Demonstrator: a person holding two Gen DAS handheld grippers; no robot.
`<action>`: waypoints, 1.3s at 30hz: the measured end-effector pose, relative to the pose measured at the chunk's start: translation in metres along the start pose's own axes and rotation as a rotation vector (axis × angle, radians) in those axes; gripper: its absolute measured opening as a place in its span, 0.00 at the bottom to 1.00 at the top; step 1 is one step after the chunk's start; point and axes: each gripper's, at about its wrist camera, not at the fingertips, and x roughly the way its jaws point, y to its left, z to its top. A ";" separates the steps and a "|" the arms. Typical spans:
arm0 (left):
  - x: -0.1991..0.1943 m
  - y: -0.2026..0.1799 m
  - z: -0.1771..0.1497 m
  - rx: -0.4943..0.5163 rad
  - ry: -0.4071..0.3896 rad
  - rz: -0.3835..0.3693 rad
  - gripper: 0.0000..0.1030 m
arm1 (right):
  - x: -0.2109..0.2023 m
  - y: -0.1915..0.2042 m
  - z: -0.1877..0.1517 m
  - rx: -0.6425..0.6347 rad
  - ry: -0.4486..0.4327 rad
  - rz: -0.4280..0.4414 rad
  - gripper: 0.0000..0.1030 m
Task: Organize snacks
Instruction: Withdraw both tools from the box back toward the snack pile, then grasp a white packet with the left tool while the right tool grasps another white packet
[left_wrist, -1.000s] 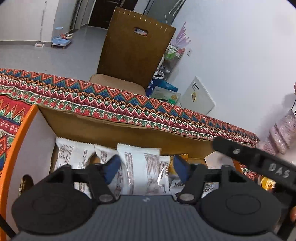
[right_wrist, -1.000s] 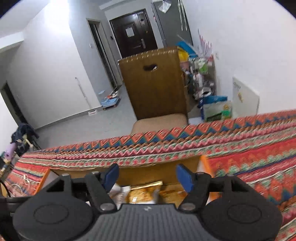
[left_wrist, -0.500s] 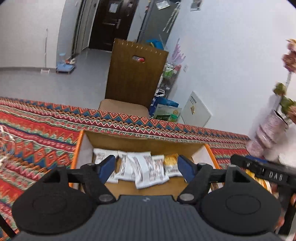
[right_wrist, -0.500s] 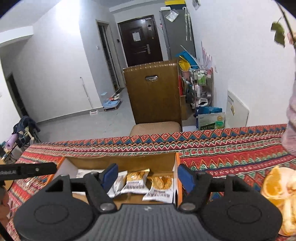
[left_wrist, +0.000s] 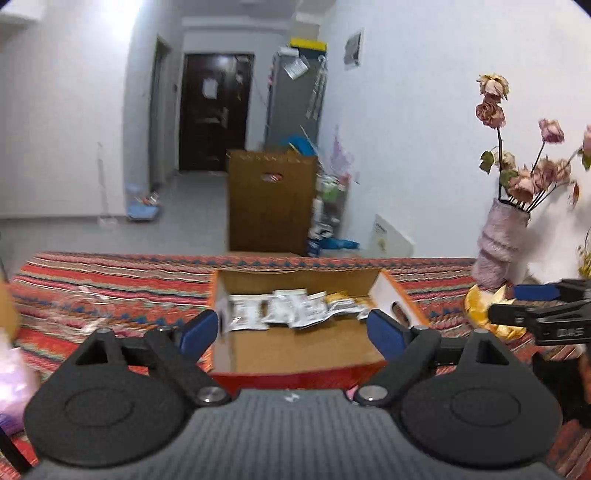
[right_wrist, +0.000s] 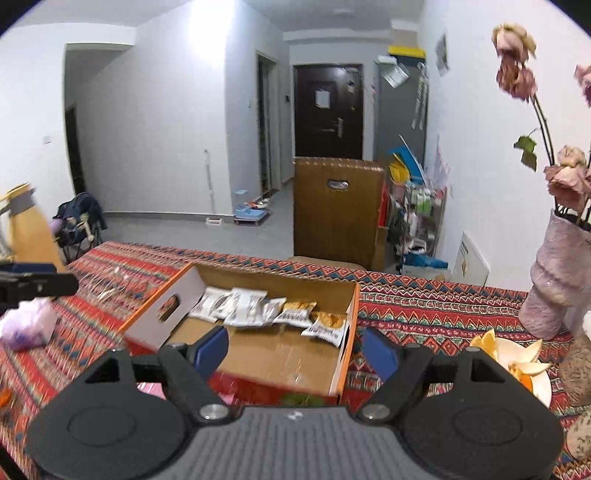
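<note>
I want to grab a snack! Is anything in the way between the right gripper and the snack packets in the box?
Nothing visible blocks it. The right gripper, empty with jaws opening, looks down into the open-topped box; the snack packets lie uncovered along its far wall.

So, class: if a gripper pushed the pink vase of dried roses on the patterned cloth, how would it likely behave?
The vase looks tall and narrow with long rose stems leaning out, so it probably tips rather than slides. The tablecloth under it may add drag. The dried blooms look brittle and may shed.
</note>
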 end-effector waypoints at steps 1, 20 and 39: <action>-0.012 -0.002 -0.009 0.014 -0.018 0.009 0.87 | -0.009 0.004 -0.008 -0.010 -0.007 0.007 0.78; -0.121 -0.019 -0.203 -0.043 0.001 0.064 0.90 | -0.090 0.060 -0.212 0.023 -0.005 -0.029 0.82; -0.136 -0.023 -0.241 -0.005 0.041 0.094 0.99 | -0.127 0.055 -0.272 0.073 0.054 -0.097 0.83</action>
